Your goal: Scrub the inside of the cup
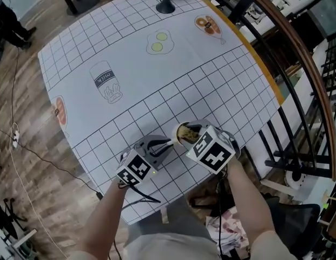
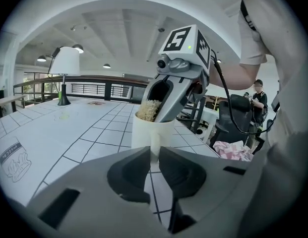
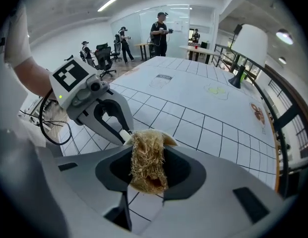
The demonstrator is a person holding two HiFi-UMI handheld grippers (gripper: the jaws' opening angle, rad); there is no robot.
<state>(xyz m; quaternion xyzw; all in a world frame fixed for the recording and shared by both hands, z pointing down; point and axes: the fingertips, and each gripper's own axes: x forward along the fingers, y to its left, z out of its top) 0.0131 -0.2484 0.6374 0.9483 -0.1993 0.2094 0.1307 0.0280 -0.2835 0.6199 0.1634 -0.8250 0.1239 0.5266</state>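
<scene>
A white cup [image 1: 182, 132] stands near the front edge of the checked table [image 1: 157, 75]. My left gripper [image 1: 163, 144] is shut on the cup's handle [image 2: 153, 153], which shows as a thin white strip between the jaws in the left gripper view. My right gripper [image 1: 190, 136] is shut on a straw-coloured fibre scrubber [image 3: 148, 161] and points down into the cup [image 2: 152, 132], with the scrubber [image 2: 149, 110] poking above the rim. The cup's inside is hidden. In the right gripper view the left gripper [image 3: 125, 133] sits just beyond the scrubber.
A white table lamp [image 1: 165, 0] stands at the table's far edge. The cloth carries printed pictures, among them a milk bottle [image 1: 106, 82] and eggs [image 1: 159, 42]. A dark railing [image 1: 297, 85] runs close on the right. Several people [image 3: 161, 31] stand far off.
</scene>
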